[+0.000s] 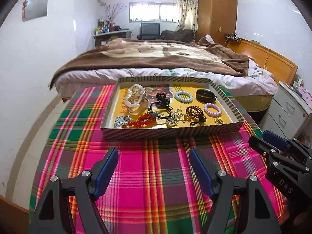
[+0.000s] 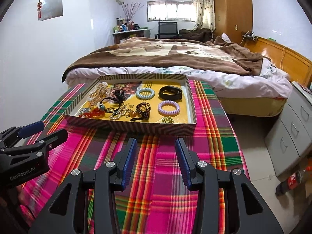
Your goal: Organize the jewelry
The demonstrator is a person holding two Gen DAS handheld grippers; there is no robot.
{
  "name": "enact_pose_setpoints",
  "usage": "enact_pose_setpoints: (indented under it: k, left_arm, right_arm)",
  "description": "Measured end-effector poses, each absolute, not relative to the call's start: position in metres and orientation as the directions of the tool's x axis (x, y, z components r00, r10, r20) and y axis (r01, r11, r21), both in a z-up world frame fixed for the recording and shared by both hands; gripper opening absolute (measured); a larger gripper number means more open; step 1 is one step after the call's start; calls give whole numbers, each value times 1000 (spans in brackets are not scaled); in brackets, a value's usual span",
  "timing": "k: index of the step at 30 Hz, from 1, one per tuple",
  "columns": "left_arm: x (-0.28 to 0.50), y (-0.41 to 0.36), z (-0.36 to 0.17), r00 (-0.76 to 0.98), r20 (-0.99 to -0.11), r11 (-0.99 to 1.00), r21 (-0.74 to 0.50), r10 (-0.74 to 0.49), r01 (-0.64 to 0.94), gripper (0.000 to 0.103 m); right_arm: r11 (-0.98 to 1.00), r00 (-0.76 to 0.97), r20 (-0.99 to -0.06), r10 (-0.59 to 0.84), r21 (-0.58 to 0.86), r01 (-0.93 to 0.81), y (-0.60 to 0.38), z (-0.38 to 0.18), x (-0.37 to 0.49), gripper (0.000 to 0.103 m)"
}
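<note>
Both grippers empty, angled down | left gripper (image 1: 154,156) wider | right gripper (image 2: 155,146)

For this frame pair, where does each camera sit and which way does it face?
Left wrist: on the left gripper, angled down over the plaid cloth toward the tray and bed; own open jaws, right gripper at right edge.
Right wrist: on the right gripper, same heading; own open jaws, left gripper at left edge.
Shared: tray, cloth, bed.

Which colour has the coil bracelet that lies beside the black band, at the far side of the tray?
Pale blue coil bracelet; the right wrist view shows it best.
</note>
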State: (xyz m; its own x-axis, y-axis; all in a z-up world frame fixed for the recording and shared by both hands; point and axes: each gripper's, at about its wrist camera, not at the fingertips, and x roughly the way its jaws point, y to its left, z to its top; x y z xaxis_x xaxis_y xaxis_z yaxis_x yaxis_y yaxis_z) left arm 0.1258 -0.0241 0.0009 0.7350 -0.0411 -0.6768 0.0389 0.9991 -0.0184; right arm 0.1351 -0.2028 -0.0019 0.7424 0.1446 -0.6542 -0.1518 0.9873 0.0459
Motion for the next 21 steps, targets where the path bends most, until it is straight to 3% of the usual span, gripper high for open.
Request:
enact_pose_setpoints:
  k: [8,21]
  left_arm:
    - [105,-28,9,769,-640,999,15,-18,36,75]
    - [104,-27,9,761,-648,1000,-10,-22,20,75]
  right_arm:
    - [987,746,-649,146,44,-156,-197,-2,121,43]
    - [988,747,-648,149,61,-145,-198,-1,118,43]
